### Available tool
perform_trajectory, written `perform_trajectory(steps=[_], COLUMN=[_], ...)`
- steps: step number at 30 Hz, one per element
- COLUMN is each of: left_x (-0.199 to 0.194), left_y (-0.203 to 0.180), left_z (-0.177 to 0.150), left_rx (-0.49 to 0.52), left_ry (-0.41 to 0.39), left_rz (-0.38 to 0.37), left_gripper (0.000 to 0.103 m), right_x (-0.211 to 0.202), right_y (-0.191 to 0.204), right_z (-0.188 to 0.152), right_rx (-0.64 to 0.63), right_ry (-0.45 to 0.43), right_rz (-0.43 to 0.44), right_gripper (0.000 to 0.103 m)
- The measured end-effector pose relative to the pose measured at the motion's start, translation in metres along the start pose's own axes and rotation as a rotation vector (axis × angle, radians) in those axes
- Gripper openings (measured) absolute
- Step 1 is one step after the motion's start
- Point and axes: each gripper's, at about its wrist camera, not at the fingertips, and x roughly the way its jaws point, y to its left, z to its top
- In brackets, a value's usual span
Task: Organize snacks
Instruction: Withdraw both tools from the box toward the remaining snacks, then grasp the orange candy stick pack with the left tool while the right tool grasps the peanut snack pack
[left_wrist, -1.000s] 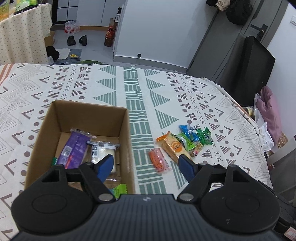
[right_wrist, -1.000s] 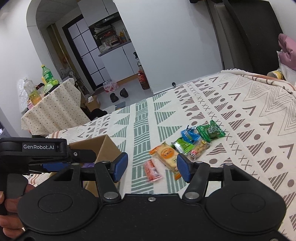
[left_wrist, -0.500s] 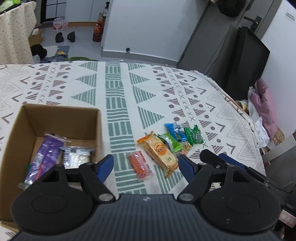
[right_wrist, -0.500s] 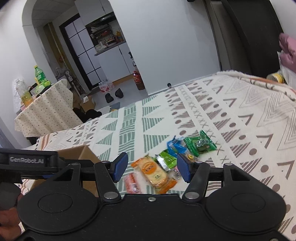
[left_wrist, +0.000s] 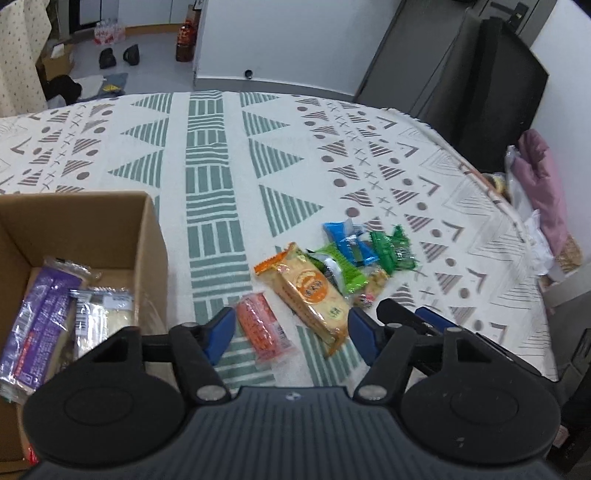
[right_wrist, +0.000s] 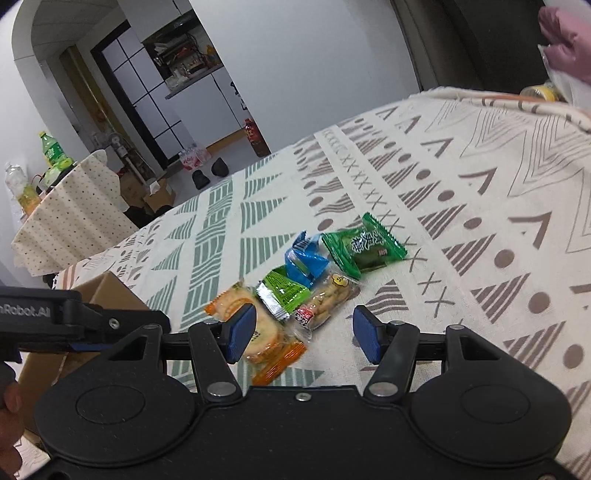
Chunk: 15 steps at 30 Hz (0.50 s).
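Hovering right gripper, fingers spread, over snacks.

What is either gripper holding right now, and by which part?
Nothing. The left gripper and right gripper are both open and empty above the snacks on the tablecloth.

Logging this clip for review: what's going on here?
A person with a gripper in each hand is sorting snacks. Both the left gripper and right gripper are open and empty above a pile of snack packets on the patterned cloth. The cardboard box already holds a few packets.
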Motion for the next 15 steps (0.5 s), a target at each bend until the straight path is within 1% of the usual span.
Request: perform_trajectory(steps=[1, 2, 3, 4, 6, 9, 13, 15], left_x=[0.003, 0.007, 0.012, 0.018, 0.029, 0.043, 0.055, 0.063], left_y=[-0.002, -0.003, -0.002, -0.002, -0.001, 0.004, 0.006, 0.007], left_z=[0.001, 0.001, 0.002, 0.002, 0.002, 0.002, 0.002, 0.002], left_rx=[0.010, 0.005, -0.007, -0.016, -0.023, -0.050, -0.057, -0.059], left_ry=[-0.006, 0.001, 0.016, 0.032, 0.050, 0.072, 0.087, 0.106], left_rz=[-0.003, -0.012, -0.017, -0.014, 0.003, 0.046, 0.059, 0.065], left_gripper=[0.064, 0.063, 0.060, 0.057, 0.055, 0.054, 0.054, 0.054], right_x=[0.003, 0.006, 0.009, 0.012, 0.016, 0.023, 0.030, 0.033], right_y=[-0.001, -0.001, -0.002, -0.002, -0.004, -0.008, -0.012, -0.010], right_z=[-0.001, -0.002, -0.002, -0.003, -0.003, -0.003, -0.003, -0.003], right_rx=[0.002, 0.004, 0.007, 0.008, 0.008, 0.016, 0.020, 0.009], right_ry=[0.003, 0.007, 0.011, 0.016, 0.019, 0.022, 0.022, 0.016], right_rz=[0.003, 0.006, 0.009, 0.011, 0.011, 0.006, 0.001, -0.003], right_gripper=[0.058, 0.058, 0.058, 0.058, 0.058, 0.058, 0.058, 0.058])
